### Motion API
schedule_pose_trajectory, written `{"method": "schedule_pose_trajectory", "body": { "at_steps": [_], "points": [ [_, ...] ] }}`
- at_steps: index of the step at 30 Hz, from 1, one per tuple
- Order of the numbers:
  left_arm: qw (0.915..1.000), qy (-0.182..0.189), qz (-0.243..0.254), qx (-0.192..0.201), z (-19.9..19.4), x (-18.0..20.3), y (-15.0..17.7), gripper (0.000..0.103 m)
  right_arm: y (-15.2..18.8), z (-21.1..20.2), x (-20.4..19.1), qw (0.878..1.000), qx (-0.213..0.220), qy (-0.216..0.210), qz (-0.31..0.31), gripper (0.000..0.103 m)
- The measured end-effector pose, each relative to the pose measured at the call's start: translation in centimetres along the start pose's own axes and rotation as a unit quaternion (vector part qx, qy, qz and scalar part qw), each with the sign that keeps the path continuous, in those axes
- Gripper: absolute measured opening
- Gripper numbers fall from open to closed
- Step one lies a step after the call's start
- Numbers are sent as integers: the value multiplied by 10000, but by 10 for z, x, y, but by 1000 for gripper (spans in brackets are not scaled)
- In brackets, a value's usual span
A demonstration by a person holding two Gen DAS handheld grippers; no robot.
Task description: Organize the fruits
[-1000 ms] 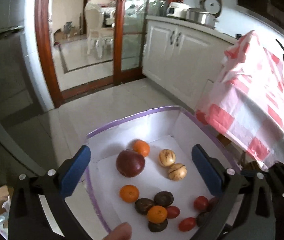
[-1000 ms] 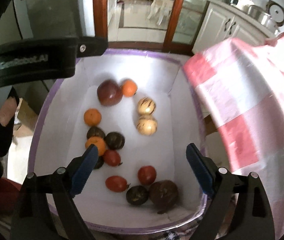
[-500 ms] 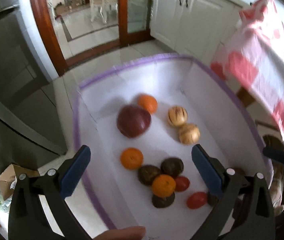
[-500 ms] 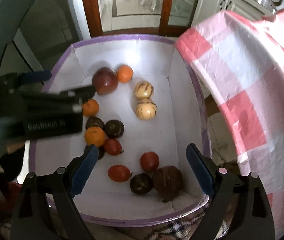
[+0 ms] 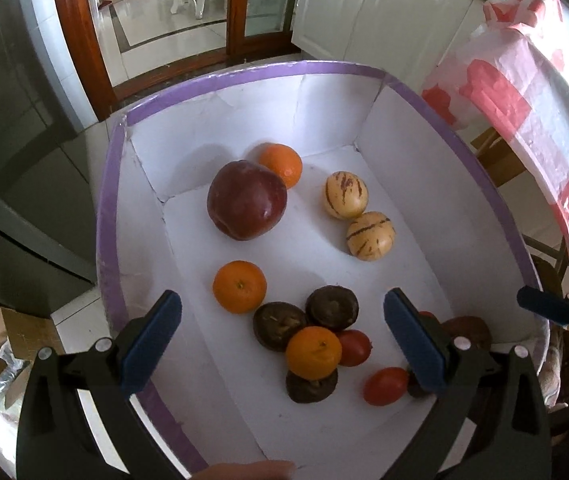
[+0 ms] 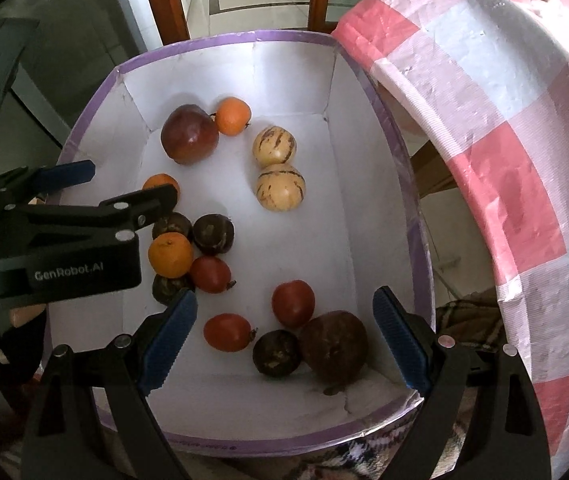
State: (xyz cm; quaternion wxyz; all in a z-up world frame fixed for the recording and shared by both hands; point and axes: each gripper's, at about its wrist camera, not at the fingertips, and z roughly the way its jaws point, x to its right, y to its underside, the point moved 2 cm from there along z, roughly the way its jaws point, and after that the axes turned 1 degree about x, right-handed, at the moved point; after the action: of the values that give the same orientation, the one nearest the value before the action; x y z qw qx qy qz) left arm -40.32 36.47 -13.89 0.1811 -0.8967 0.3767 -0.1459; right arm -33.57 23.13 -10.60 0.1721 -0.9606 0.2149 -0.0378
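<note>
A white box with a purple rim (image 5: 244,80) (image 6: 224,38) holds loose fruit. Inside lie a dark red apple (image 5: 246,206) (image 6: 189,140), two striped yellow melons (image 5: 344,195) (image 6: 280,187), several oranges (image 5: 239,287) (image 6: 170,255), red tomatoes (image 5: 385,386) (image 6: 293,303) and dark brown passion fruits (image 5: 332,307) (image 6: 276,353). My left gripper (image 5: 284,340) (image 6: 132,180) hangs open above the pile of orange, tomato and dark fruits at the box's left side. My right gripper (image 6: 284,340) (image 5: 544,308) is open over the tomatoes and a large brown fruit (image 6: 332,346) at the near end. Neither touches fruit.
A red-and-white checked tablecloth (image 6: 484,120) (image 5: 544,80) hangs close along the box's right side. White cabinets (image 5: 384,0) and a wood-framed glass door (image 5: 244,0) stand beyond. A cardboard box (image 5: 8,332) lies on the tiled floor at left. A person's fingertip (image 5: 244,470) shows at the bottom edge.
Both grippers have come closer to the box and now look down into it. The left gripper has moved over the left-hand fruit pile. The fruits have not shifted.
</note>
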Motion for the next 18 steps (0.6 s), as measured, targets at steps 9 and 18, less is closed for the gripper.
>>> {"method": "schedule_pose_trajectory", "body": {
  "at_steps": [9,18],
  "points": [
    [9999,-46,82,-37,5,4,-1,101,3,4,1,10000,-61,-41,20,87],
    [9999,-110,121,-44,8,7,0,101,5,9,-2,9998,-194,-45,15,87]
  ]
}}
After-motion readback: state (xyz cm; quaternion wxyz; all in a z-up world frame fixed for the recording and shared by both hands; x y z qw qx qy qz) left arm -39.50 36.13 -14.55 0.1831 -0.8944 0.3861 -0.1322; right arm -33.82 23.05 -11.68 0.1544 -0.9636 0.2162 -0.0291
